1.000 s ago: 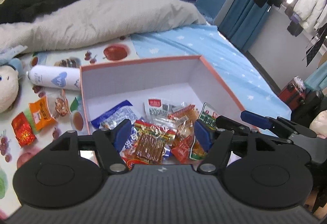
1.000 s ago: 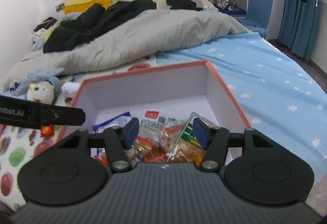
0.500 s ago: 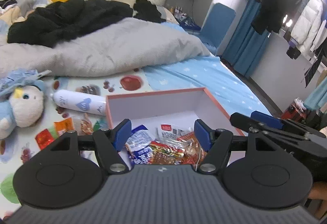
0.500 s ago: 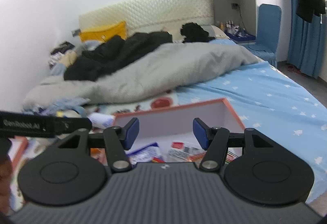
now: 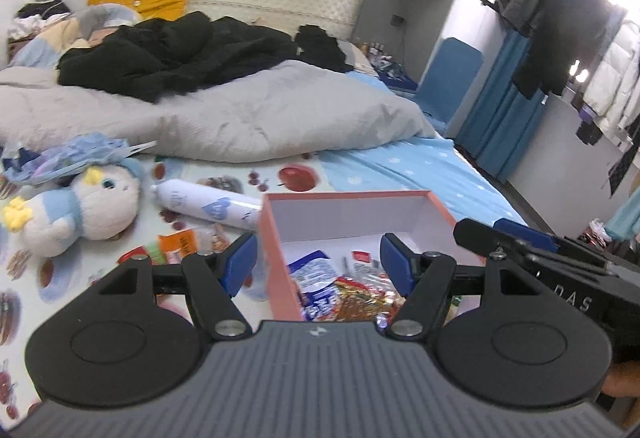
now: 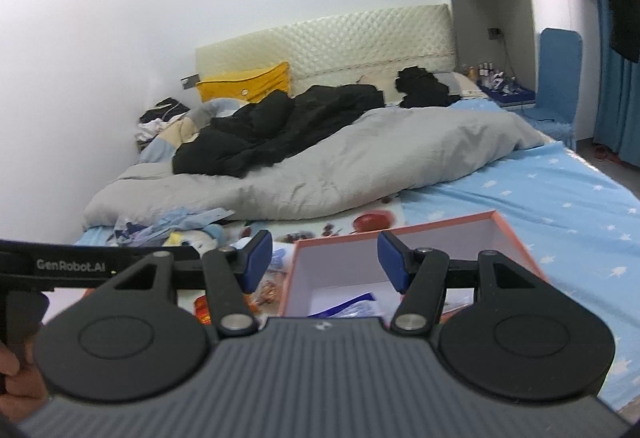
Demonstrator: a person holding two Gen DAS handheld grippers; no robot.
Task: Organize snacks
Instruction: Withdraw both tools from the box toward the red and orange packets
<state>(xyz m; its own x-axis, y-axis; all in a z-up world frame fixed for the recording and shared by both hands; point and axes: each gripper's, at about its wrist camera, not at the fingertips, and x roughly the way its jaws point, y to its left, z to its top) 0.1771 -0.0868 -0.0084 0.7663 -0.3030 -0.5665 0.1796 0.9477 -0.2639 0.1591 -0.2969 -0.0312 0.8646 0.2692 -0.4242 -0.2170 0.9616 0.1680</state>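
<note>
Bedroom. Bed (image 5: 400, 166) with a blue starred sheet, a grey duvet (image 5: 240, 118) heaped across the middle of the frame, and a fruit-print mat (image 5: 192, 174) in front of it.

Left wrist view: left gripper (image 5: 316, 264), fingers wide apart, nothing between them. One second ago it hung close over the snack packets; now it has pulled up and back. The pink-rimmed box (image 5: 276, 258) sits lower centre, and the pile of snack packets (image 5: 340, 290) lies in its near part. An orange packet (image 5: 180, 242) and a red one beside it remain on the mat, left of the box, near a white bottle (image 5: 208, 204) and a plush toy (image 5: 80, 206). The right gripper's fingers reach in from the lower right.

Right wrist view: right gripper (image 6: 324, 258), fingers likewise wide and empty, also raised since a second ago. Box at lower centre-right, with only a blue packet (image 6: 352, 306) showing inside.

Judgement: a drop into the box looks finished. The loose packets on the mat are probably next, likely for the left gripper.
</note>
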